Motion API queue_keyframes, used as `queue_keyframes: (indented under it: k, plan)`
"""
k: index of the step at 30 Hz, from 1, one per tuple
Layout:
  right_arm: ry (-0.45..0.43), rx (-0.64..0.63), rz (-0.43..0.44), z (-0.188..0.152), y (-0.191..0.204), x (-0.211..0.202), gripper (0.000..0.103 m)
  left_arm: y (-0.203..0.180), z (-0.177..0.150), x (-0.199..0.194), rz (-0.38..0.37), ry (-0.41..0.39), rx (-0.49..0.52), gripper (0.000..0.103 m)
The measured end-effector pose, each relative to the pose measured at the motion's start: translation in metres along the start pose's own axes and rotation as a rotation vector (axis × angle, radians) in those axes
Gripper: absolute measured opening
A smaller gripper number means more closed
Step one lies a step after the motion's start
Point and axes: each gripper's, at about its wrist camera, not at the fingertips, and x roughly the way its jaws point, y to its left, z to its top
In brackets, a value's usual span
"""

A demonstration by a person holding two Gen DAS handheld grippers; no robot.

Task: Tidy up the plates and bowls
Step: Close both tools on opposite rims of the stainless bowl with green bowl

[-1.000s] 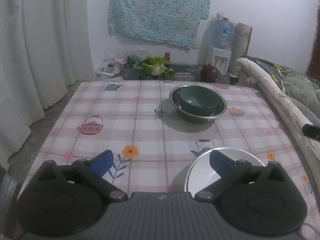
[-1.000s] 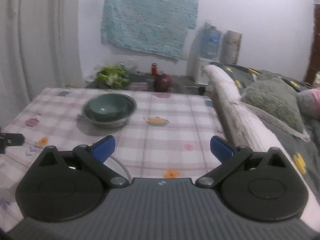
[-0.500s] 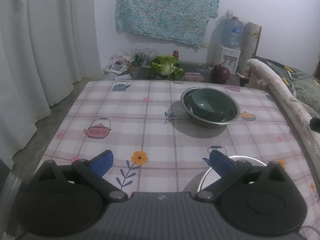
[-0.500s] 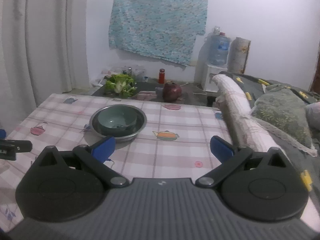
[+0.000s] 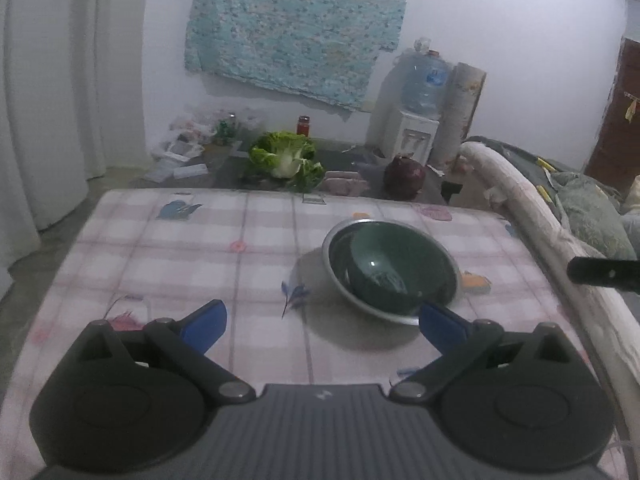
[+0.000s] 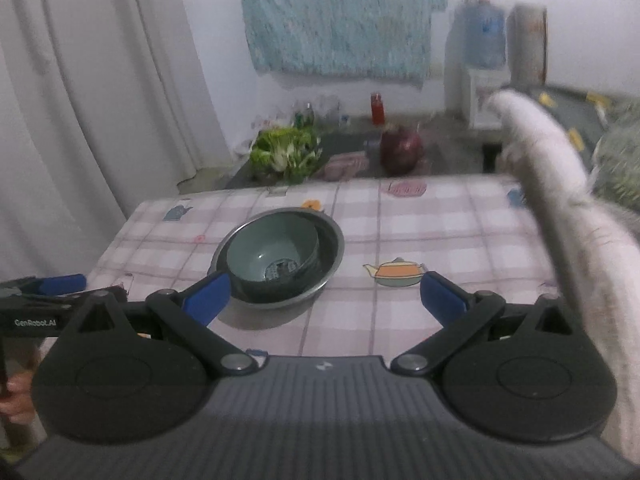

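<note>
Since a second ago both cameras have closed in on the steel bowl [image 5: 390,276]: the white plate has dropped out of view. Green bowl [image 6: 274,254] sits inside it. Left gripper [image 5: 322,322] and right gripper [image 6: 324,298] gape, empty. Probably plate next.

A shiny metal bowl [image 5: 390,276] with a smooth brushed rim holds a glossy glazed green bowl [image 5: 394,270] that looks ceramic. The tabletop [image 5: 200,248] is covered in soft matt checked cloth printed with teapots and flowers. The left gripper [image 5: 322,322] and right gripper [image 6: 325,296] are matt black plastic with ribbed grey housing and smooth blue fingertip pads [image 6: 206,298]. A matt patterned cloth [image 5: 296,24] hangs on the smooth painted wall. White fabric curtains [image 6: 100,80] hang in soft folds.
</note>
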Motion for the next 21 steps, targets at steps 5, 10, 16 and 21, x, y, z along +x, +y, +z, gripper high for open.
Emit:
queue_keyframes:
  k: [5, 10, 16, 21]
  plan:
    - [0.074, 0.044, 0.019, 0.019, -0.015, 0.05, 0.1, 0.01, 0.014, 0.045, -0.035, 0.036, -0.032, 0.09]
    - [0.157, 0.057, 0.039, 0.025, -0.022, 0.097, 0.086, 0.019, 0.02, 0.078, -0.063, 0.056, -0.08, 0.08]
    - [0.219, 0.057, 0.045, 0.029, -0.027, 0.141, 0.063, 0.024, 0.024, 0.107, -0.094, 0.106, -0.126, 0.058]
    - [0.253, 0.067, 0.054, 0.03, -0.033, 0.163, 0.051, 0.022, 0.024, 0.122, -0.115, 0.141, -0.12, 0.043]
